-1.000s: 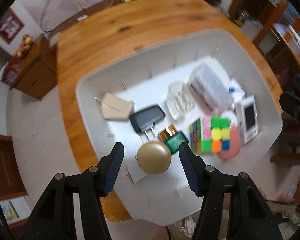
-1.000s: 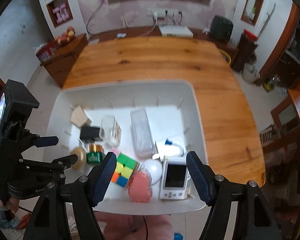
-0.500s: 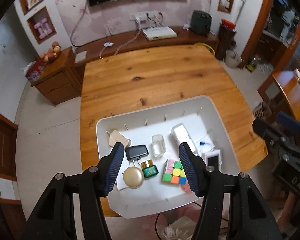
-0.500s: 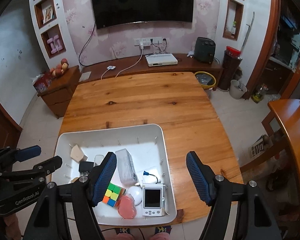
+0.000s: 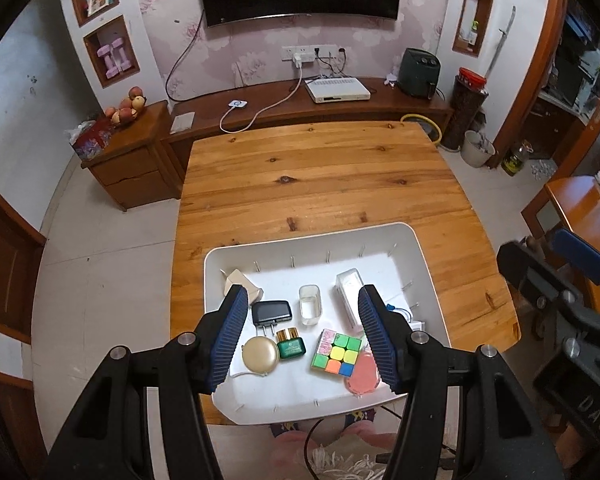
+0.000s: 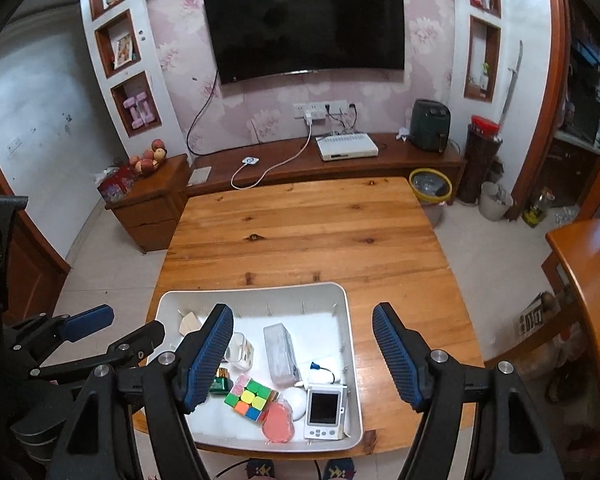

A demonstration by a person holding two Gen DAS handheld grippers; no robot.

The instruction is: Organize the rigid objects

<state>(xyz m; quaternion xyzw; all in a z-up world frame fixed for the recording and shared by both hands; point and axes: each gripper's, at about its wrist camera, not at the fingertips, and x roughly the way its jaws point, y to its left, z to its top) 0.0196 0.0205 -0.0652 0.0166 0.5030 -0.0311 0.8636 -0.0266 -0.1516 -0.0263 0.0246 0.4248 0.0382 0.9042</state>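
A white tray (image 5: 420, 248) sits at the near edge of a wooden table (image 5: 320, 176). It holds a colour cube (image 5: 336, 352), gold round case (image 5: 260, 354), green jar (image 5: 290, 344), black charger (image 5: 271, 313), clear cup (image 5: 310, 305), clear long box (image 5: 348, 290), beige wedge (image 5: 240, 282) and pink disc (image 5: 362, 378). My left gripper (image 5: 302, 292) hangs open high above the tray, nothing between its fingers. In the right wrist view my right gripper (image 6: 303, 308) is open too, over the tray (image 6: 350, 320), where a white screen device (image 6: 326, 408) and the cube (image 6: 250, 396) lie.
The far half of the table (image 6: 308, 232) is bare wood. Behind it stand a low wooden cabinet (image 6: 332, 164), a side cabinet with fruit (image 6: 148, 196) and a yellow-rimmed bin (image 6: 430, 184). Another wooden table (image 6: 588, 280) stands at the right. A person's feet (image 6: 300, 470) show below the table edge.
Both grippers have risen well above the tray, so it looks smaller and the room has come into view. The left view has rolled level. The objects in the tray lie as before.
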